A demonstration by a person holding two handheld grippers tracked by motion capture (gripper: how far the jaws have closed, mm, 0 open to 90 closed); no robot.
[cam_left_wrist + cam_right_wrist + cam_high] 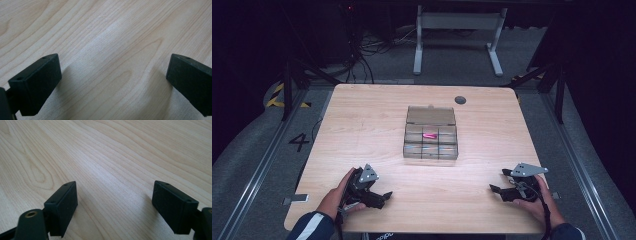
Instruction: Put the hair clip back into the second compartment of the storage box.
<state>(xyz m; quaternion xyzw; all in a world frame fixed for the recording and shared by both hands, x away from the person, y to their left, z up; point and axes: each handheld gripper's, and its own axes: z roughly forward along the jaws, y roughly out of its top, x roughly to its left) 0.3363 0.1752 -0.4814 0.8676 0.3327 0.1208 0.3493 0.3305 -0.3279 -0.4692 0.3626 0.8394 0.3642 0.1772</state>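
Blurring compartment box (pixel 430 142), contents indistinct.

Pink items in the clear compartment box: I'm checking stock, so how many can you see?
1. A small pink item lies in the middle compartment of the far row of the clear plastic compartment box; others may be hidden by glare.

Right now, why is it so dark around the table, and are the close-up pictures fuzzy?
High view: the table is lit, the room around it nearly black. Left gripper view: wood grain sharp, soft shadows beside each jaw, a pale sheen mid-frame. Right gripper view: likewise bright and sharp, shadows beside the jaws.
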